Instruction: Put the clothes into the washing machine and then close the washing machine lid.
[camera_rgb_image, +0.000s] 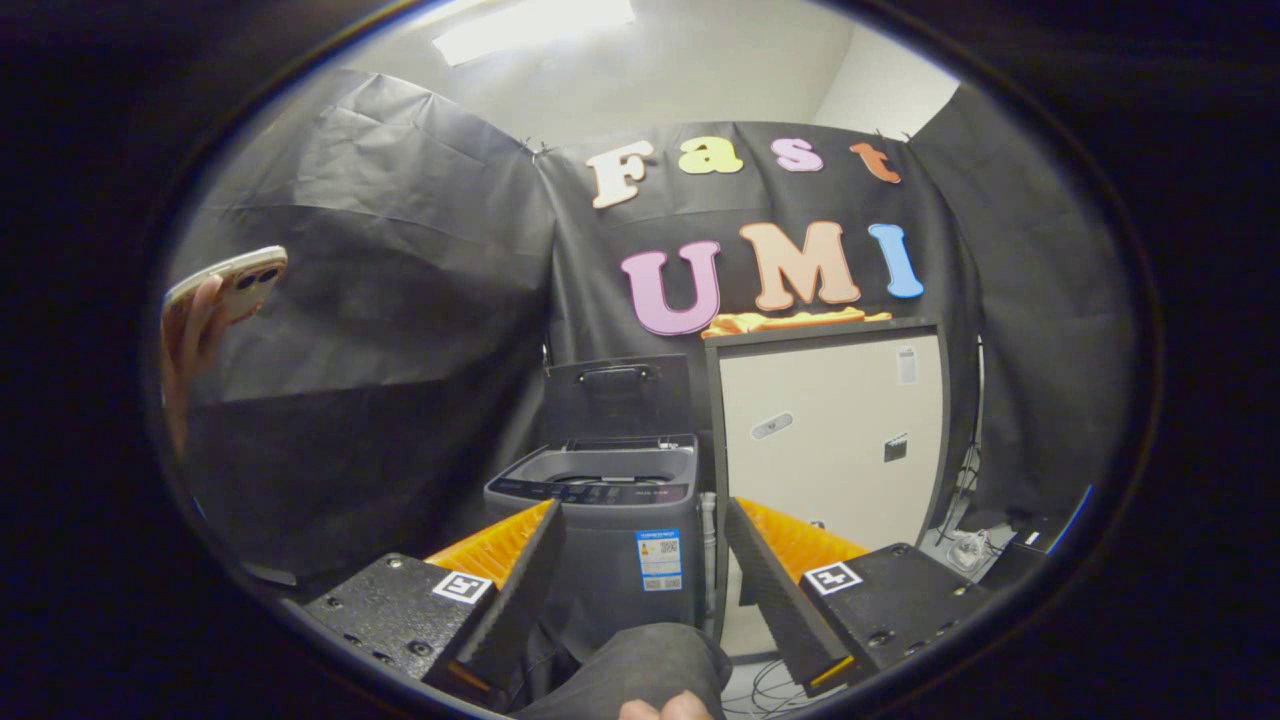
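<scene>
Hand (192, 340): raised beside the booth wall, holding up a phone (232, 280).
Washing machine (605, 520): standing ahead of the fingers, lid (617, 397) propped upright; drum contents cannot be made out.
Gripper (645, 580): fingers spread wide, gripping nothing, pointing toward the machine.
Knee (640, 675): a trouser leg showing between the fingers.
Cabinet (830, 440): standing just beside the machine, door closed.
Clothes (790, 321): orange cloth lying on the cabinet top.
</scene>
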